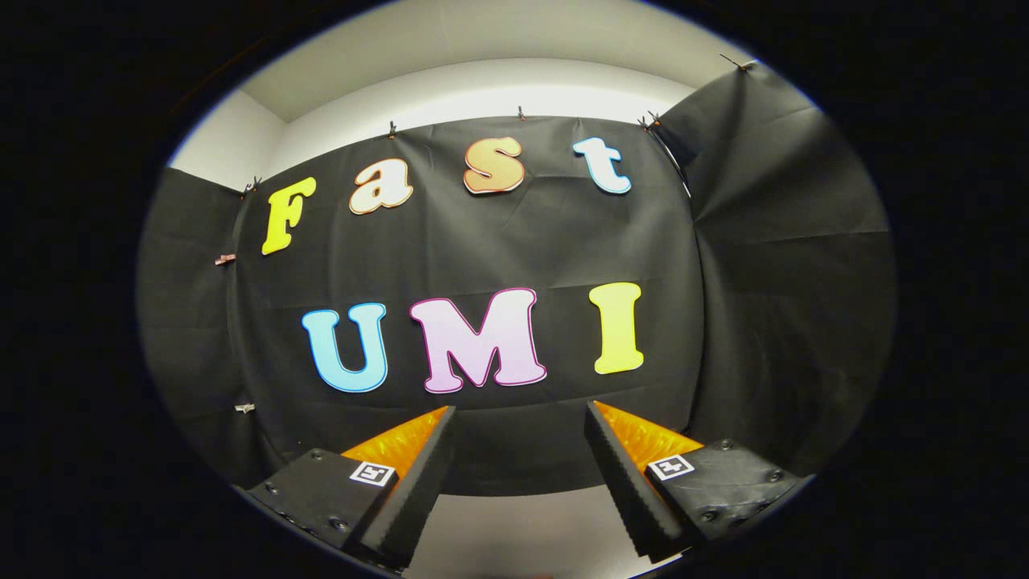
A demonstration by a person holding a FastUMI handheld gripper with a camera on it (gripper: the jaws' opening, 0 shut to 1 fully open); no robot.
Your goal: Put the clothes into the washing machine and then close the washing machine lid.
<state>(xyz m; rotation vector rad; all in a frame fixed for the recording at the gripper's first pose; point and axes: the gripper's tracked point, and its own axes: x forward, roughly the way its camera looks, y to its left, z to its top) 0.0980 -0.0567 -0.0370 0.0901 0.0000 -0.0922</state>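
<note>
My gripper [520, 414] is open, its two fingers spread wide with nothing between them. It is held up and points at the booth's back wall of black cloth [482, 249], which hangs some way beyond the fingertips. A pale surface [522, 523] lies low between the fingers, running up to the foot of the cloth.
Black cloth also covers the side wall on the right [788, 265] and the one on the left [185, 305]. Small clips [226, 259] pin the cloth. White wall and ceiling [482, 72] rise above the cloth's top edge.
</note>
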